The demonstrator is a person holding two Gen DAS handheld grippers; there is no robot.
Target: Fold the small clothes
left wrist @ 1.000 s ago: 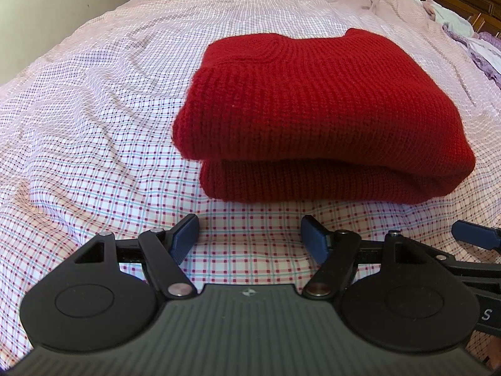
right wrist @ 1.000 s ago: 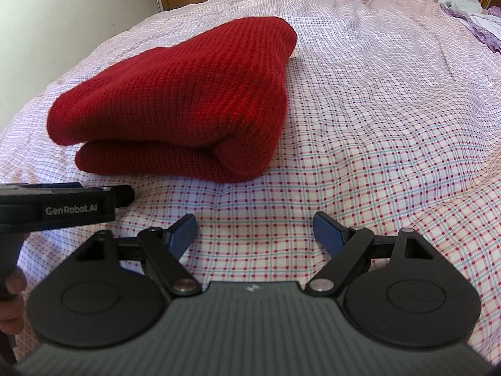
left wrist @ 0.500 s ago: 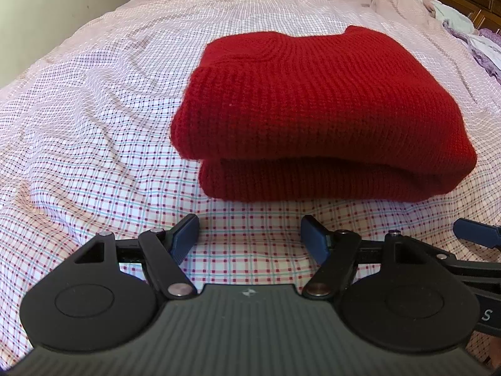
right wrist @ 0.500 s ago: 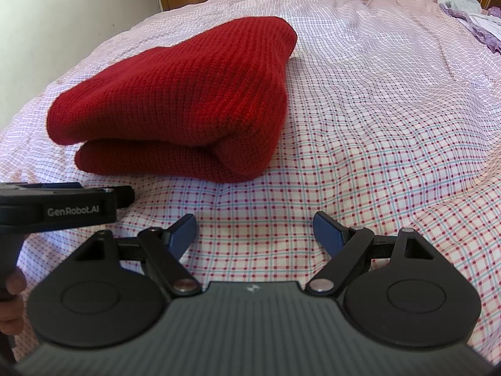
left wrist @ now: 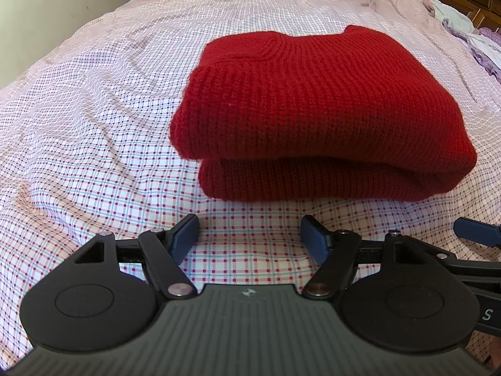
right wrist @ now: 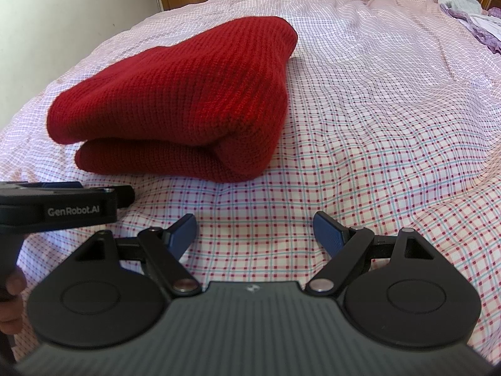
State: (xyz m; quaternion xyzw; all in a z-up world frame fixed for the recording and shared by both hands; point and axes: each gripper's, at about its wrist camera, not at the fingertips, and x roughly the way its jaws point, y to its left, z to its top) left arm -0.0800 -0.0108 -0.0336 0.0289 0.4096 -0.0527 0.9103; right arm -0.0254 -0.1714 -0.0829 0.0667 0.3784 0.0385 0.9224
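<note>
A red knitted sweater is lying folded in a thick stack on the checked bedsheet of the bed. Just in front of it, the left tongs and right tongs are hovering side by side, both spread wide and gripping nothing.

In the right wrist view, the white words "GenRobot.AI" stand on the black side of the left gripper, which reaches in left of and slightly beyond the right gripper's own open jaws. In the left wrist view, a single white letter "S" shows on the black body of the right gripper at the frame's edge, right of and behind the left gripper's open jaws; the rest of that word is cut off. No other writing can be read.
</note>
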